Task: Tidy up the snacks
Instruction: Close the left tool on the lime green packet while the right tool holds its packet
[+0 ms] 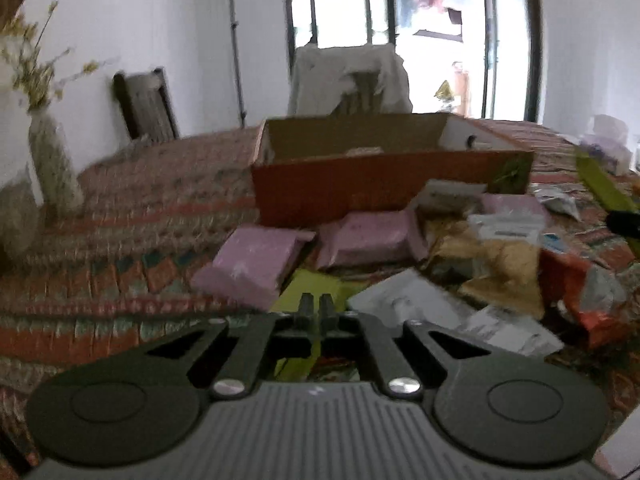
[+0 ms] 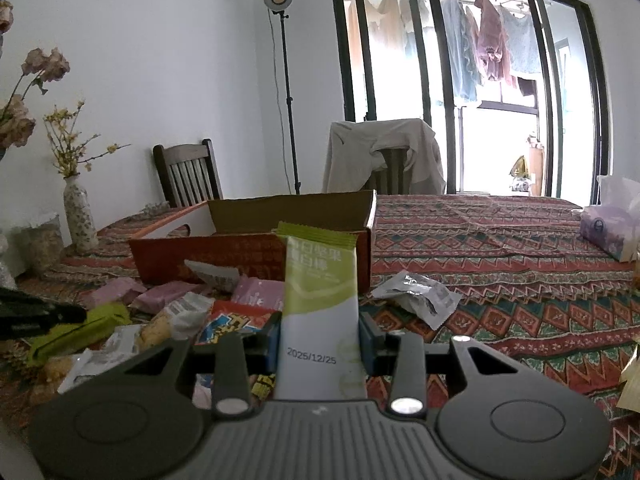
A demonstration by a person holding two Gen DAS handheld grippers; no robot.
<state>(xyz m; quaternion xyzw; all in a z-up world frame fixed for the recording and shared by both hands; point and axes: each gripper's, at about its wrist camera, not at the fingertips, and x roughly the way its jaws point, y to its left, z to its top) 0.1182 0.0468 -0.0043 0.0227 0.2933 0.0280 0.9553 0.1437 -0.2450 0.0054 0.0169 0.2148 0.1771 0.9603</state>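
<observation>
- Taking the open cardboard box (image 2: 256, 248) on the patterned tablecloth (image 2: 500, 280) as our landmark, we see a floral vase (image 2: 79, 216) well to its left.
- In front of the box's left half, our left gripper (image 1: 317, 307) has its fingers pressed nearly together on the edge of a lime-green snack bar (image 1: 308, 292). In the right wrist view that bar (image 2: 76, 330) lies flat, its long axis running from near-left up toward the box.
- Pink packets (image 1: 256, 266) lie just in front of the box wall, beside a heap of mixed wrappers (image 1: 500, 264).
- In front of the box's right half, our right gripper (image 2: 320, 338) holds a green-and-white bar (image 2: 320, 300) at a narrow opening, pads on both long sides. The bar stands upright, crimped end up, its top overlapping the box wall in the picture.
- Right of the box lies a crumpled silver wrapper (image 2: 416, 294).
</observation>
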